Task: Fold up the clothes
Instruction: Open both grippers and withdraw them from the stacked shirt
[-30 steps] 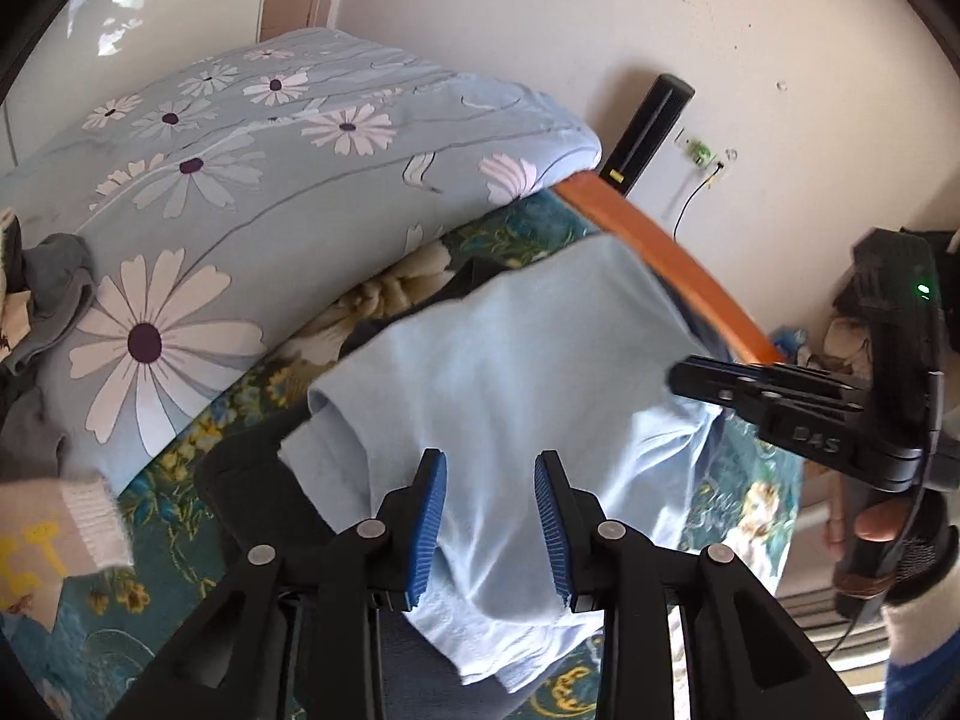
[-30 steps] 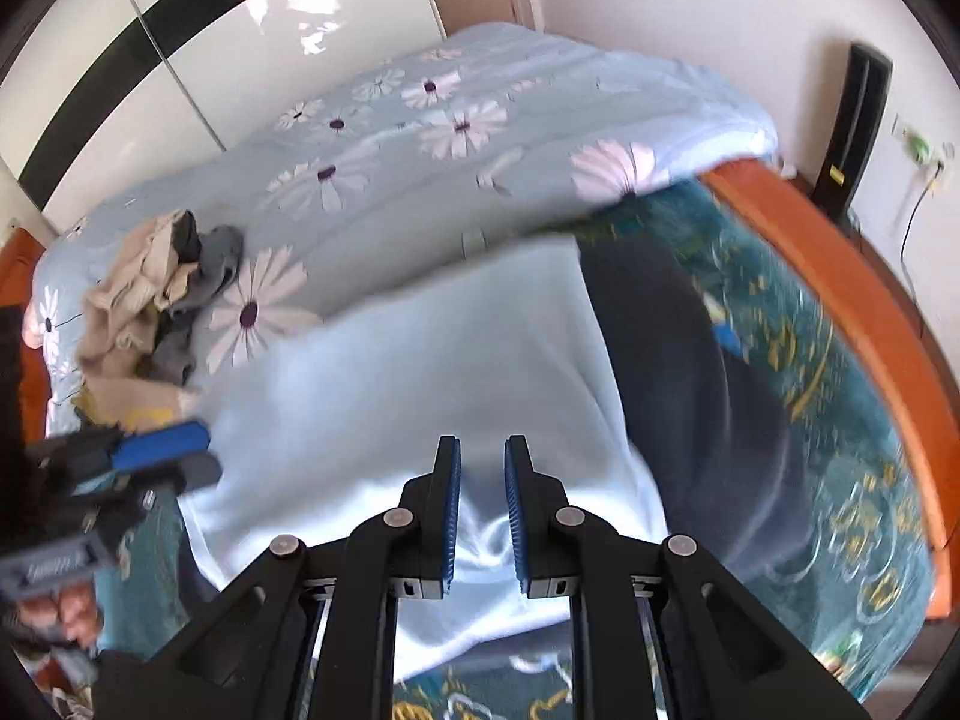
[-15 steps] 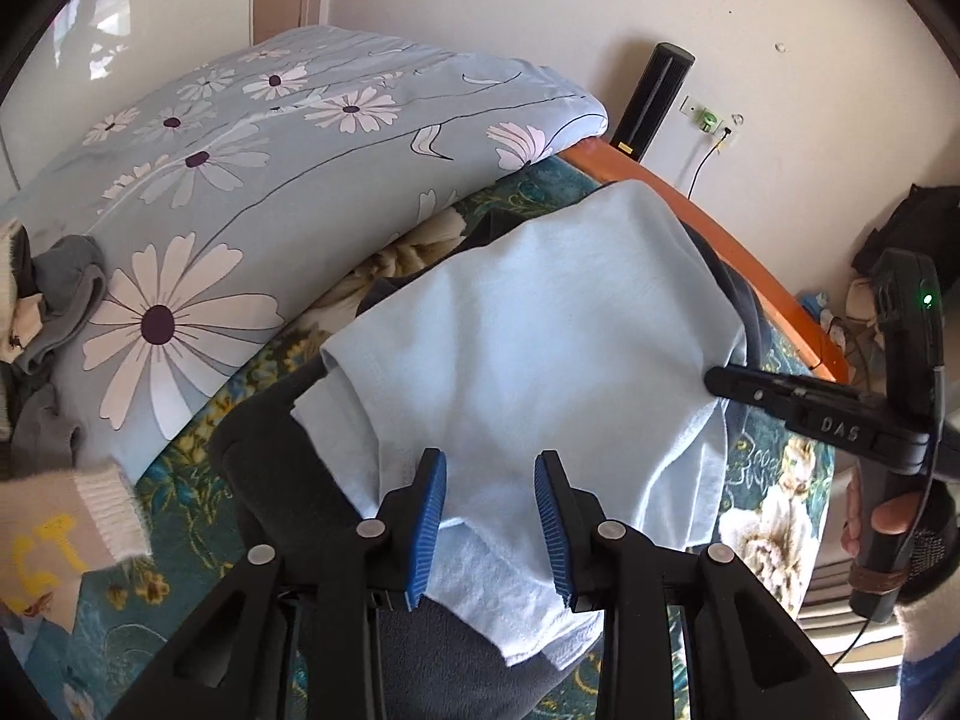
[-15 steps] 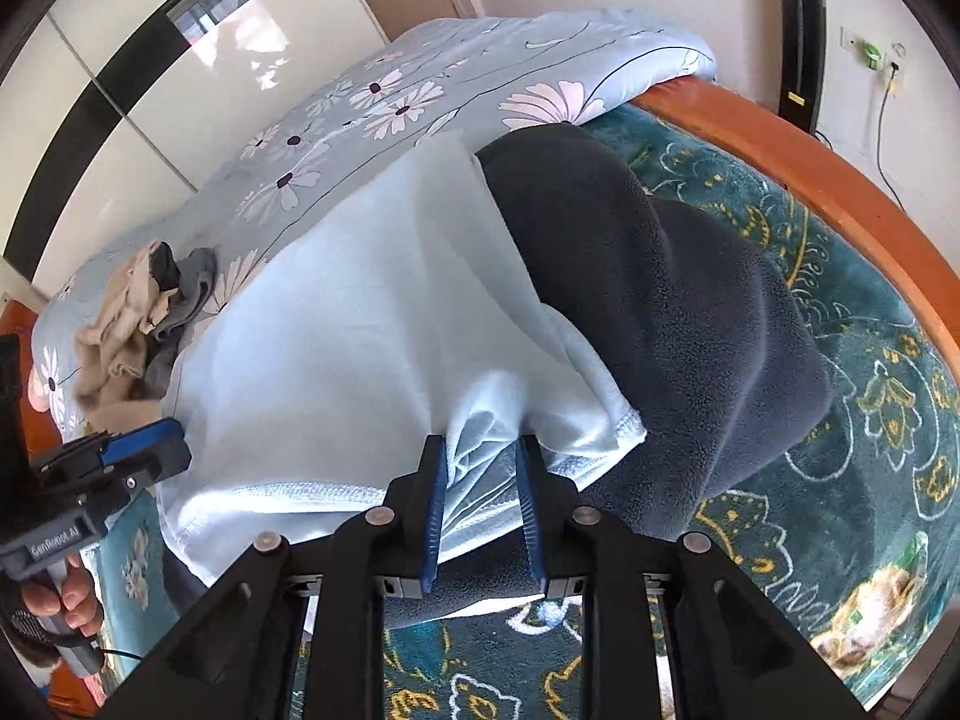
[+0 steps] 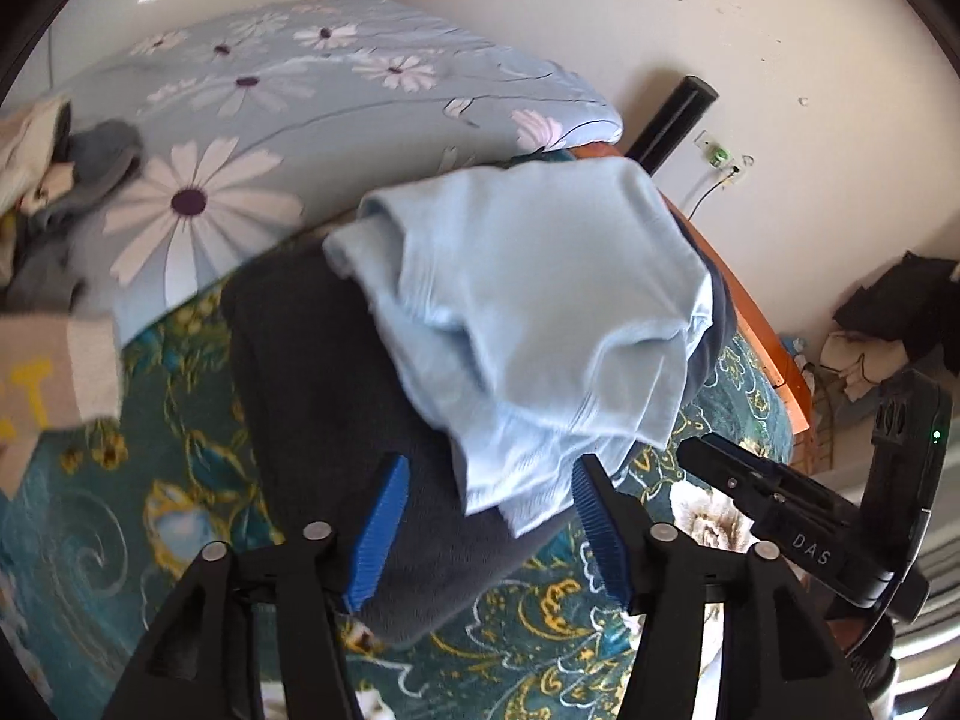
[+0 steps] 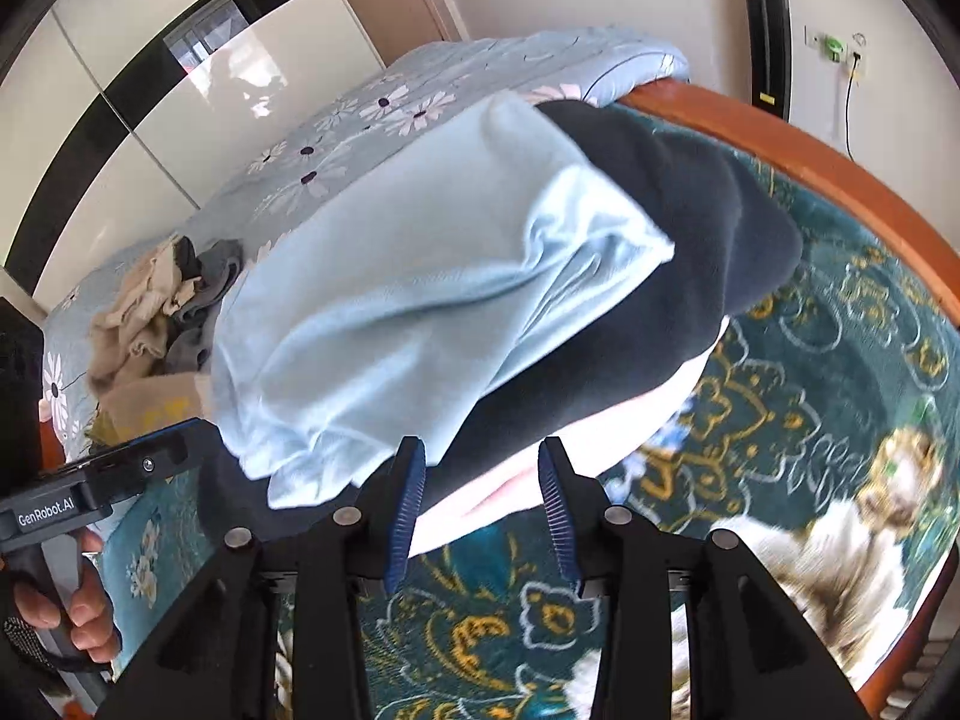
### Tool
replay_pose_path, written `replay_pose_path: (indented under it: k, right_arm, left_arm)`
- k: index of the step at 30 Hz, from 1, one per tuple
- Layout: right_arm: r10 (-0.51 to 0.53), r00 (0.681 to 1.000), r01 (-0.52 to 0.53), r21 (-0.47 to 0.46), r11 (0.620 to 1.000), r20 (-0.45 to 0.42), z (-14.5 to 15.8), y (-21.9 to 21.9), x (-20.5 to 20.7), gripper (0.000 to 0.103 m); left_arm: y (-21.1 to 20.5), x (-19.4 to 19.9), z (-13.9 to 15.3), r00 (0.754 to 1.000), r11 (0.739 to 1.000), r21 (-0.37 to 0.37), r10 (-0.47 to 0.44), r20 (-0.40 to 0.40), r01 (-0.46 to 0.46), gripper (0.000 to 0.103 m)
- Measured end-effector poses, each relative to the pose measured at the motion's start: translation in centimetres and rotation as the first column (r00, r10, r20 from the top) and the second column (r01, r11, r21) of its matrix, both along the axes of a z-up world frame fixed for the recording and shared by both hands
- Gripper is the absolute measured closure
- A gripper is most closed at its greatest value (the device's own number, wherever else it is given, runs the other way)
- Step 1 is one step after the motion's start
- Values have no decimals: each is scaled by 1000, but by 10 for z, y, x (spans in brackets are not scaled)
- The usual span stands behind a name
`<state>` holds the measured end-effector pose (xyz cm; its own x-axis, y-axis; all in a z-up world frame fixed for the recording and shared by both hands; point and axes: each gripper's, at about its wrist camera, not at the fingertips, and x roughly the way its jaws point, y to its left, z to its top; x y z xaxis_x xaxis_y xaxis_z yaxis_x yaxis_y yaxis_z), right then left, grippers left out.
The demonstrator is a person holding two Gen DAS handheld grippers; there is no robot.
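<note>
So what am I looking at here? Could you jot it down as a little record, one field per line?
Place: a bed with a teal floral blanket
Being folded: light blue shirt, folded over
Under it: dark fleece garment
Left tool: jaws have just been opening, shirt hem hanging between them, not pinched
Right tool: jaws have just been opening, nothing gripped
Further back: daisy-print duvet with a heap of unfolded clothes

A home bedroom: bed (image 6: pixel 810 150) with daisy-print quilt (image 5: pixel 300 90), wardrobe (image 6: pixel 150 90).
</note>
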<state>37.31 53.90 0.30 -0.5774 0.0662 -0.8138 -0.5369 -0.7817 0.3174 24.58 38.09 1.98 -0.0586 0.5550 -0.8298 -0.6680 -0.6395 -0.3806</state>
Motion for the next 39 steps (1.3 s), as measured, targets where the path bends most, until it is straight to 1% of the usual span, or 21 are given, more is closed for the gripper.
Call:
replay_pose_path:
  k: [3,4,5,6,8,9,10,11,13,14,16,19,24,26,28,30,32,36,37,39]
  right_arm:
    - [-9,1000,9,1,1000,12,-1,-11,-1,59]
    - [-8,1000,8,6,1000,10,1,-14,-2,59]
    - [-7,1000,7,11,1000,10,2,-17,-2,58]
    - [-5,1000,5,18,1000,13,3,-21,-2,56]
    - [5,1000,-6,32,999,21,4,-27,-4,42]
    - [14,1000,-15,40,999,24,5,-32,-3,42]
    - [23,999,-24,48,999,27,6,-36,-2,42]
    - [30,999,-32,56,998,30,7,-40,-1,42]
    - [35,999,-38,71,997,39,9,-44,2,41]
    - [35,998,-39,80,996,46,9,-46,4,32]
    - [34,998,-40,99,994,61,7,-49,10,20]
    - [36,997,-44,101,994,74,3,-50,16,20]
    - [4,997,-13,104,995,79,3,-48,28,18]
    - [2,997,-10,113,994,77,6,-49,30,11]
    - [4,997,-15,137,990,80,10,-51,32,8]
    - [10,997,-24,162,987,83,14,-54,32,8]
    - [10,997,-23,165,986,79,16,-56,34,8]
    - [0,998,-11,167,986,71,17,-56,37,8]
    - [-3,998,-8,166,986,69,17,-56,38,8]
    - [-7,998,-3,164,986,63,16,-57,40,8]
  left_arm:
    - [-7,10,-5,1000,1000,6,-2,20,2,33]
    - [-9,14,-6,1000,1000,10,-3,26,3,27]
    - [-11,18,-6,1000,1000,7,-1,7,1,21]
    - [-12,22,-6,1000,1000,4,2,-14,-2,18]
    - [-15,30,-6,998,1000,-3,8,-55,-8,15]
    - [-16,33,-6,997,1000,-4,11,-76,-12,14]
    - [-18,36,-5,996,1000,-2,15,-89,-15,11]
    - [-20,38,-5,995,1000,4,19,-97,-19,6]
    - [-25,40,-2,993,999,18,35,-110,-33,1]
    - [-27,42,-1,992,999,25,44,-117,-42,0]
    - [-30,44,2,991,998,30,56,-119,-53,0]
    - [-33,49,4,988,998,19,67,-138,-65,0]
    - [-36,56,6,985,997,-10,80,-153,-82,0]
    - [-39,57,7,980,994,-10,104,-168,-107,0]
    - [-43,59,8,975,992,-9,126,-185,-129,0]
    - [-44,62,10,969,990,-13,135,-205,-141,0]
    - [-44,66,12,960,989,-26,134,-245,-145,0]
    - [-43,74,12,954,991,-36,115,-275,-130,0]
    - [-44,74,11,955,989,-46,125,-268,-143,0]
    - [-46,71,7,965,987,-43,142,-219,-155,0]
